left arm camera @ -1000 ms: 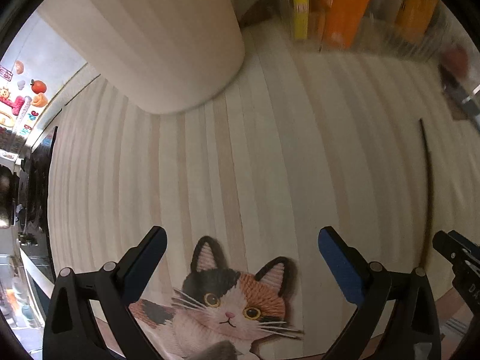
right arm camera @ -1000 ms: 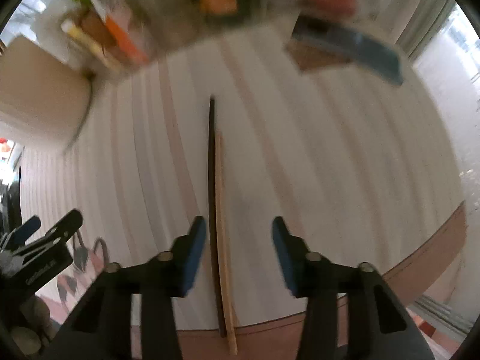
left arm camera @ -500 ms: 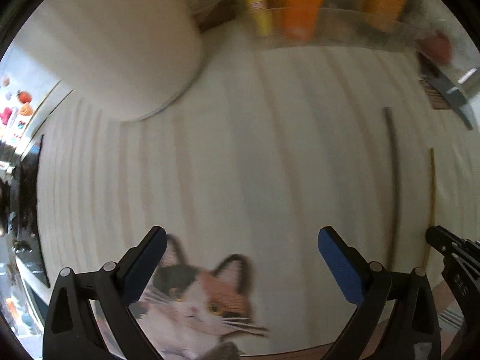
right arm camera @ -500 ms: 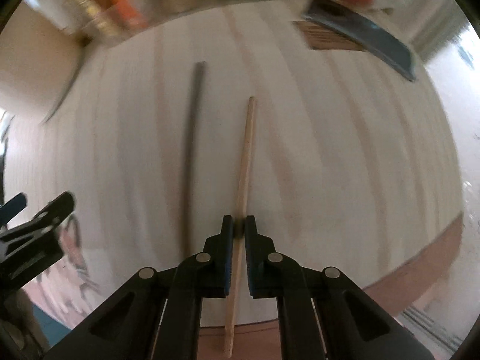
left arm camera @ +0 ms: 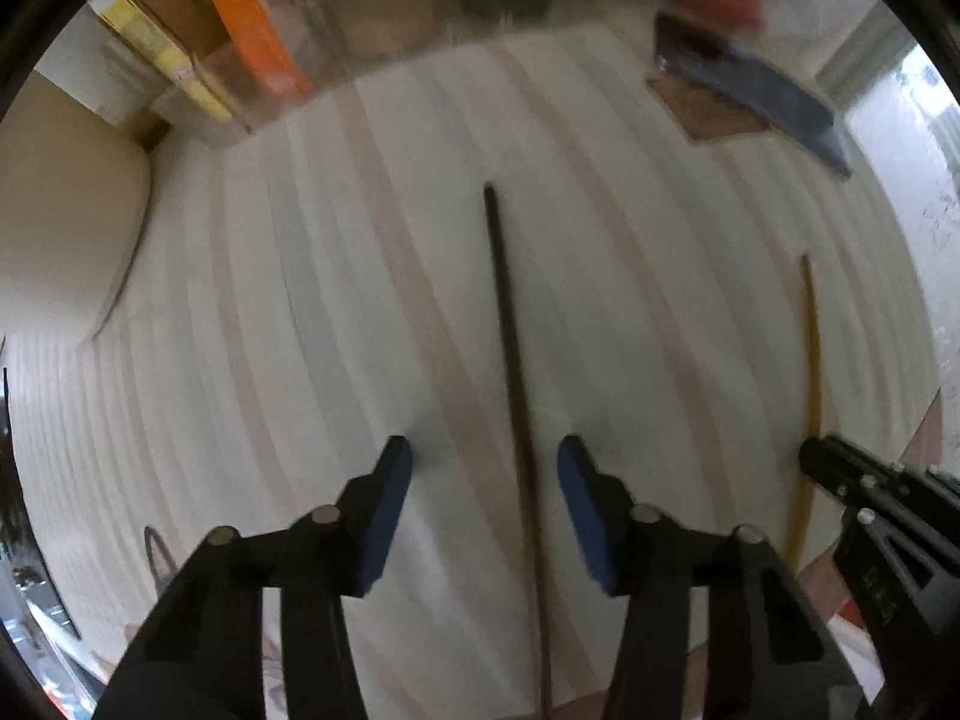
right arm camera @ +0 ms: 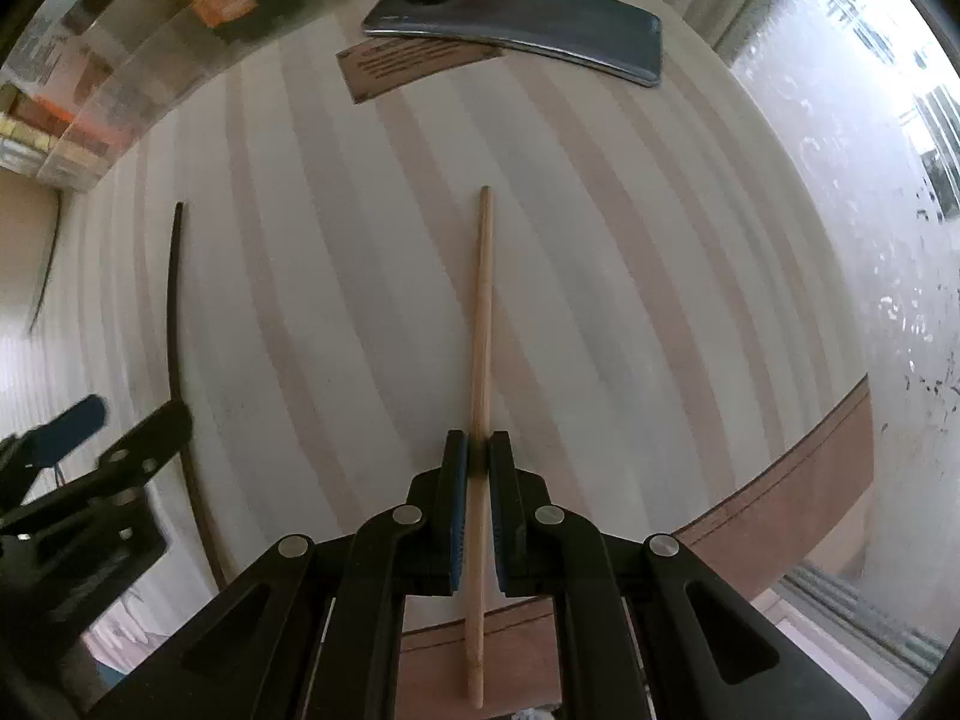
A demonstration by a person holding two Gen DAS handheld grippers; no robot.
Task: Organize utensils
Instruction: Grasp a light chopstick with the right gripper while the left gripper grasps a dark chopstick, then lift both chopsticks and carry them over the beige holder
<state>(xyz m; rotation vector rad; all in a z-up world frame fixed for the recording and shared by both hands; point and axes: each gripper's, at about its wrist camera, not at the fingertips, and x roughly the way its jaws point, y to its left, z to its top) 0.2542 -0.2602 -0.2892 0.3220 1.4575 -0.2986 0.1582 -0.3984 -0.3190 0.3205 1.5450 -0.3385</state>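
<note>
A dark chopstick (left arm camera: 507, 324) lies on the striped table, pointing away from me. My left gripper (left arm camera: 485, 467) is open with its jaws on either side of the chopstick's near part. A light wooden chopstick (right arm camera: 483, 324) is clamped between the pads of my right gripper (right arm camera: 478, 459), which is shut on it. The wooden chopstick also shows in the left wrist view (left arm camera: 811, 336) at the right, with the right gripper (left arm camera: 840, 474) on it. The dark chopstick shows in the right wrist view (right arm camera: 176, 300) at the left, beside the left gripper (right arm camera: 120, 426).
A phone (right arm camera: 516, 24) lies on a brown card (right arm camera: 408, 69) at the far side. A clear organizer with orange and yellow packets (left arm camera: 252, 42) stands at the back left. A cream container (left arm camera: 60, 210) is at the left. The table's edge (right arm camera: 780, 498) runs near right.
My left gripper has swung right, from over the cat picture to straddle the dark chopstick, and narrowed. My right gripper closed on the wooden chopstick and moved it right, away from the dark one.
</note>
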